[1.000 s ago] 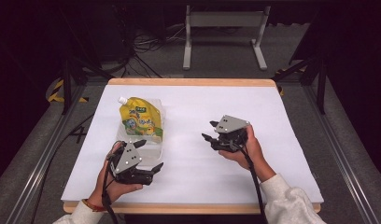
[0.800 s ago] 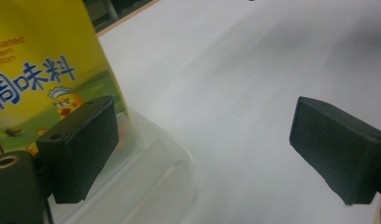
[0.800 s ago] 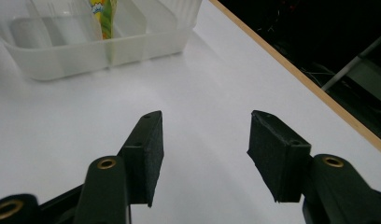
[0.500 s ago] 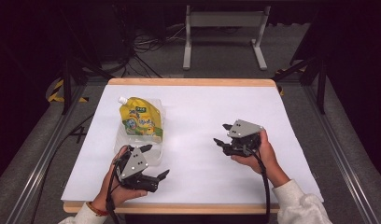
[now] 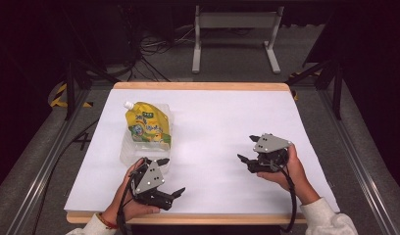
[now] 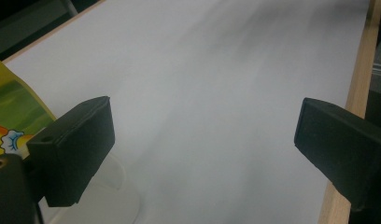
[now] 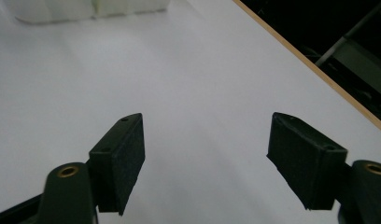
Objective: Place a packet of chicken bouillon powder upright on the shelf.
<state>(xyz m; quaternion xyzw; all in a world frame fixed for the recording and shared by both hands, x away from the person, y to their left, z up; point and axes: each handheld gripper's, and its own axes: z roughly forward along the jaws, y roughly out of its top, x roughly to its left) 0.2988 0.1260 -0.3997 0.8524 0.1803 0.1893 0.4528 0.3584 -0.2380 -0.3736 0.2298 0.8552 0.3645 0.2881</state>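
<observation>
A yellow spouted pouch lies on a clear plastic container at the table's left. My left gripper sits just in front of that container near the front edge, pointing right, open, with nothing between its pads; its jaws have widened a little. In the left gripper view the pouch and the container show beside the left pad. My right gripper rests at the right side, pointing left toward the pouch. It is open and empty, and its jaws have just been opening. The right gripper faces bare white surface.
The table has a white cover and a wooden rim. The rim runs close by the left gripper's right pad. A metal stand and cables lie on the floor beyond. Dark rails flank both sides.
The right hand has slid to the right and nearer the front edge, its jaws spreading wider. The left hand has drifted slightly toward the front edge.
</observation>
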